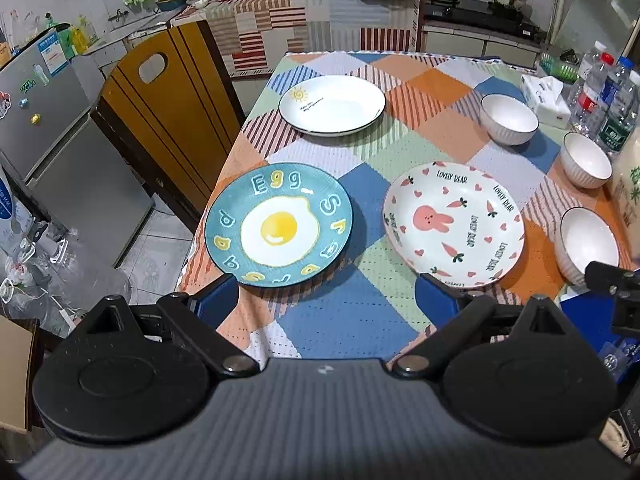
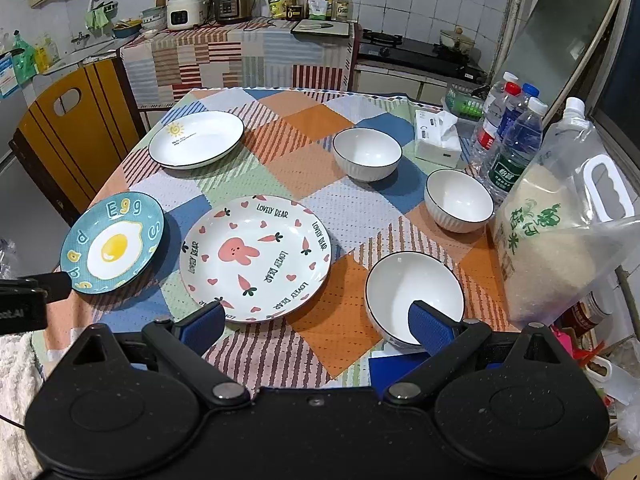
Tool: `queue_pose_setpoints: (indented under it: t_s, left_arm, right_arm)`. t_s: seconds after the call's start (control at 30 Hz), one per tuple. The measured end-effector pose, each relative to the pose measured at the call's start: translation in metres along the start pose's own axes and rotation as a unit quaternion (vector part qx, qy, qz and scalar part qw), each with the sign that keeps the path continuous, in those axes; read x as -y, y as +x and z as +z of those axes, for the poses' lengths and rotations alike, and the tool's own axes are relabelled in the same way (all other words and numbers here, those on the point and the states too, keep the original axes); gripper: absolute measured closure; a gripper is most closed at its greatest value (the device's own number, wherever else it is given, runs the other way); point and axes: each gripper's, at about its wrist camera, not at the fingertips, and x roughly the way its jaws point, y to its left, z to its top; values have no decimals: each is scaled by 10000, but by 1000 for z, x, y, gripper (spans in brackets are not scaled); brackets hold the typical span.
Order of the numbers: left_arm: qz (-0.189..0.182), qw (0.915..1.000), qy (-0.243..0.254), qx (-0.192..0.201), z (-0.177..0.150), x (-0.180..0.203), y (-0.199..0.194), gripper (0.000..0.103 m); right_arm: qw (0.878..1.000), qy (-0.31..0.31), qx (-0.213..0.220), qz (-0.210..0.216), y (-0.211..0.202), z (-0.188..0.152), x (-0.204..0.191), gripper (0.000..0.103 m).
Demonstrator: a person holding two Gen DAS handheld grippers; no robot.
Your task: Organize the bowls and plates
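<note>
Above near table edge | left claw (image 1: 326, 300) wide open, empty | right claw (image 2: 318, 326) wide open, empty

The tablecloth (image 2: 304, 120) is a soft woven cloth with a fine dotted, perforated-looking texture, matt all over. On it, the blue egg plate (image 1: 279, 224), the rabbit plate (image 2: 256, 258) and the sun plate (image 2: 197, 139) look like glazed ceramic, smooth and glossy, catching small highlights. The three white bowls (image 2: 367, 153) (image 2: 459, 199) (image 2: 414, 302) are glossy inside, with ribbed outer walls. The left gripper (image 1: 326, 300) and right gripper (image 2: 316, 324) have matt black plastic bodies, shiny metal pivot pins and blue textured pads (image 2: 430, 328). The rice bag (image 2: 560, 236) is clear, shiny plastic film. The water bottles (image 2: 516, 140) are clear plastic. The chair (image 1: 160, 92) looks like varnished wood.
</note>
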Motion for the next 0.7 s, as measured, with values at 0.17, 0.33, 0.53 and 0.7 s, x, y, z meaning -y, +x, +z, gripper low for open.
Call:
queue_pose_setpoints:
  t_s: [0.17, 0.33, 0.53, 0.7]
  left_arm:
    - [-2, 10000, 10, -3, -2, -1, 2, 7]
    - [-33, 10000, 42, 64, -3, 0, -1, 7]
    - [-89, 9999, 92, 99, -3, 2, -4, 9]
    - [-204, 9997, 83, 68, -2, 2, -2, 10]
  right_arm:
    - [10000, 4, -19, 12, 1, 0, -1, 3]
    - [10000, 0, -36, 11, 2, -1, -1, 3]
    - [10000, -11, -53, 15, 3, -1, -1, 3]
    - [9999, -10, -106, 25, 7, -3, -1, 3]
